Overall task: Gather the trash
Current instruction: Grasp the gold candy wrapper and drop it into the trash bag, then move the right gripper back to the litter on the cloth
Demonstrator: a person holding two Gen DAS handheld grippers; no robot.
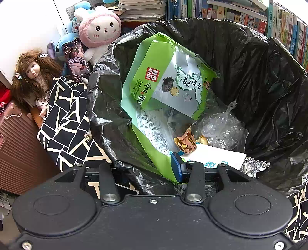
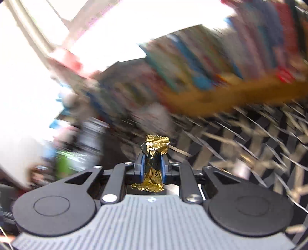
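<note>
A bin lined with a black trash bag (image 1: 250,80) fills the left wrist view. Inside lie a green seaweed snack wrapper (image 1: 165,80), a crumpled brown wrapper (image 1: 185,142), clear plastic (image 1: 225,127) and a white carton (image 1: 215,155). My left gripper (image 1: 146,169) stands open astride the bag's near rim. Its blue-padded right finger (image 1: 177,167) is inside the bag against the green wrapper, and its left finger is hidden behind the black plastic. My right gripper (image 2: 152,159) is shut on a gold foil candy wrapper (image 2: 154,153) that stands upright between the blue pads.
A black-and-white patterned cloth (image 1: 65,115) lies around the bin. A doll (image 1: 32,75), plush toys (image 1: 98,27), a phone (image 1: 77,57) and a pink suitcase (image 1: 17,138) sit to the left. Bookshelves (image 1: 240,13) stand behind. The right wrist view is heavily motion-blurred.
</note>
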